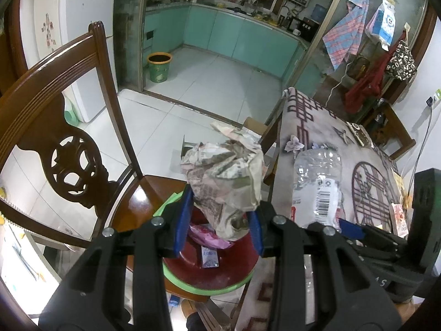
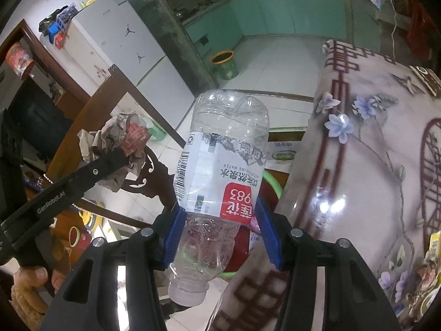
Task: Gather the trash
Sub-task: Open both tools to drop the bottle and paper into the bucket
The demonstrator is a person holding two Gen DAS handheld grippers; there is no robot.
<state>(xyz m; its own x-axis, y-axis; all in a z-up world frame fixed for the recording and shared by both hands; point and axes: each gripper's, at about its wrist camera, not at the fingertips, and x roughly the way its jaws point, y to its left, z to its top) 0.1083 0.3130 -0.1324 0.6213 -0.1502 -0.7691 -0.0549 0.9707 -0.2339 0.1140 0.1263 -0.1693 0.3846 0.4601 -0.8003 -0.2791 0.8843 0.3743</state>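
While the left gripper clamps a crumpled grey newspaper ball above a red green-rimmed bin, the right gripper pinches a clear plastic water bottle cap-down. A brown wooden chair stands left, the floral-clothed table right.

Two tools are showing, a left tool and a right tool. One crumpled newspaper ball, one clear plastic water bottle, one red basin, one wooden chair and one green bin are showing.
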